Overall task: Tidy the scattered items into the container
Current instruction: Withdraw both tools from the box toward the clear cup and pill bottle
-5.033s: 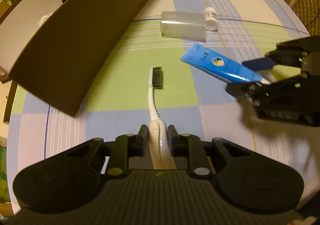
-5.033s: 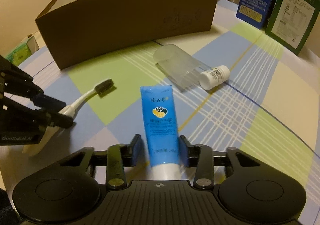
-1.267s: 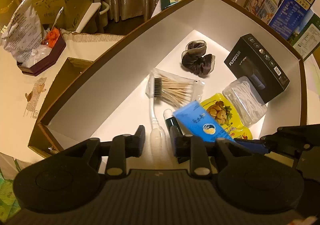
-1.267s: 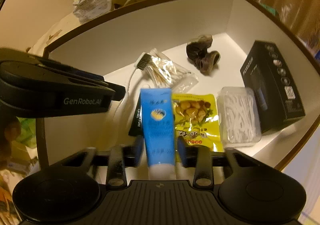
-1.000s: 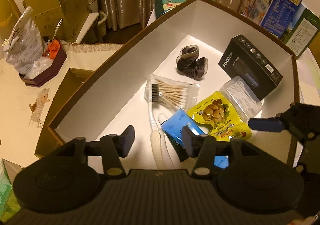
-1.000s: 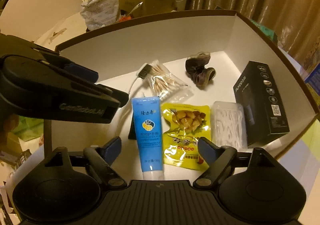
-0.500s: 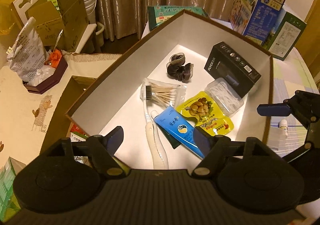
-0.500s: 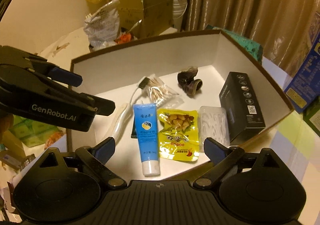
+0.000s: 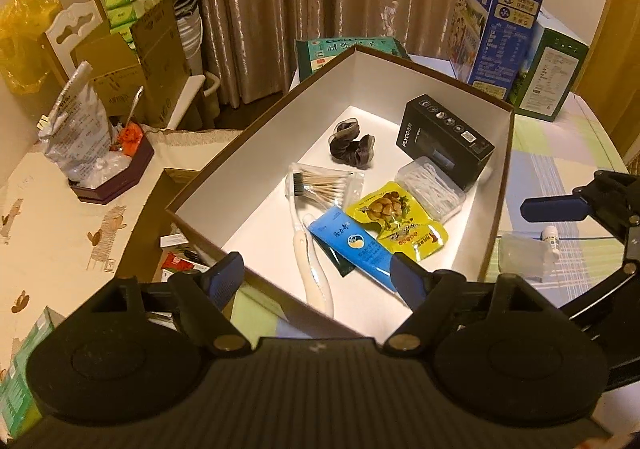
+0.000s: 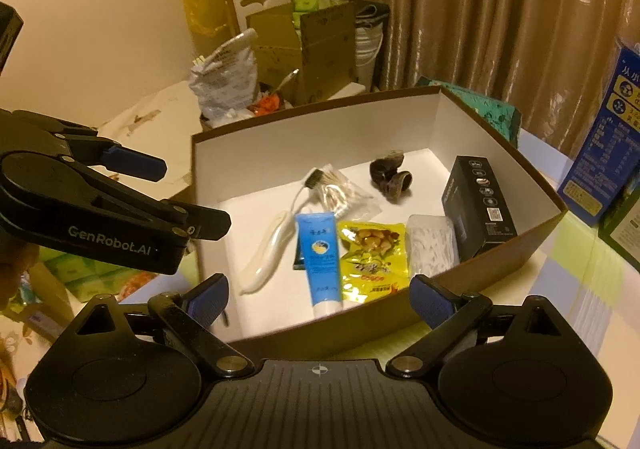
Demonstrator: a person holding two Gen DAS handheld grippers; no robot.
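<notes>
A brown box with white inside (image 9: 506,169) (image 10: 304,145) stands on the checked tablecloth. A white toothbrush (image 9: 310,269) (image 10: 272,245) and a blue toothpaste tube (image 9: 352,245) (image 10: 322,257) lie loose on its floor near the front wall. My left gripper (image 9: 316,275) (image 10: 180,193) hovers above the box's near-left corner, its jaws opening with nothing between them. My right gripper (image 10: 320,295) (image 9: 580,237) is open and empty above the near wall. A clear bottle (image 9: 524,255) and a small white bottle (image 9: 551,237) lie on the table outside the box.
Inside the box also lie a bag of cotton swabs (image 9: 328,189), a dark scrunchie (image 9: 352,143), a black carton (image 9: 444,141), a yellow snack pouch (image 9: 396,221) and a clear tub (image 9: 430,185). Blue (image 9: 496,21) and green (image 9: 548,77) cartons stand behind. A cluttered side table (image 9: 60,229) is at the left.
Both grippers let go of the toothbrush and the toothpaste inside the box, spread their jaws wide, and drew up and back. The two items stay on the box floor.
</notes>
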